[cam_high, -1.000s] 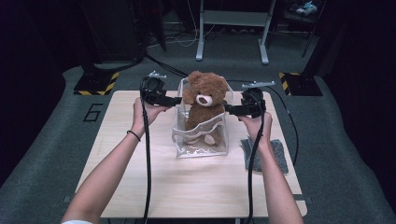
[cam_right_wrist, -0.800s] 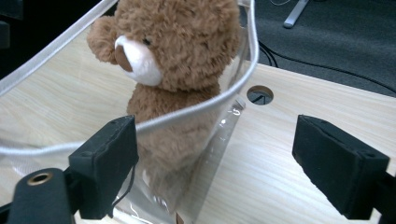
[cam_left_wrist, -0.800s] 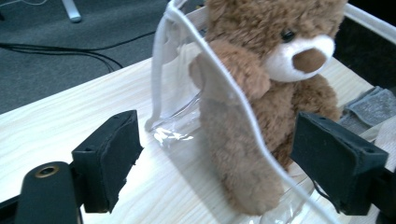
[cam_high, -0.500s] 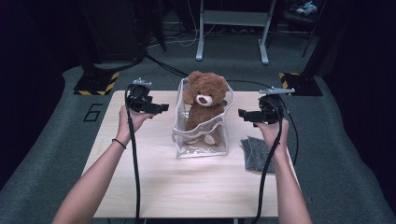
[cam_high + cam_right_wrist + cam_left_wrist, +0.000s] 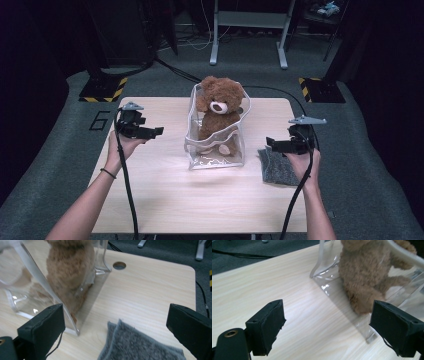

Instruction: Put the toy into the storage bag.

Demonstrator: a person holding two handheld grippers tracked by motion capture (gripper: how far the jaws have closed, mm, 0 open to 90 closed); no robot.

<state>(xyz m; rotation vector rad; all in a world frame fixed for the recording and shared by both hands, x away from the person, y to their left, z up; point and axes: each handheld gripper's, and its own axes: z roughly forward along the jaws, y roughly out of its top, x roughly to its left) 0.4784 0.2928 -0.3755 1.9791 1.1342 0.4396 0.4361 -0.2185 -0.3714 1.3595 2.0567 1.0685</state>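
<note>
my left tongs (image 5: 159, 131) hang with jaws spread wide and nothing between them, off to the left of the clear bag (image 5: 216, 150). my right tongs (image 5: 270, 143) gape just as wide, above the grey cloth (image 5: 277, 167) at the bag's right. the brown teddy bear (image 5: 218, 112) sits upright inside the bag, mid worktop (image 5: 200, 200), head poking out.

One teddy bear (image 5: 218, 112) — one clear bag (image 5: 216, 157) — one grey cloth (image 5: 278, 167)
</note>
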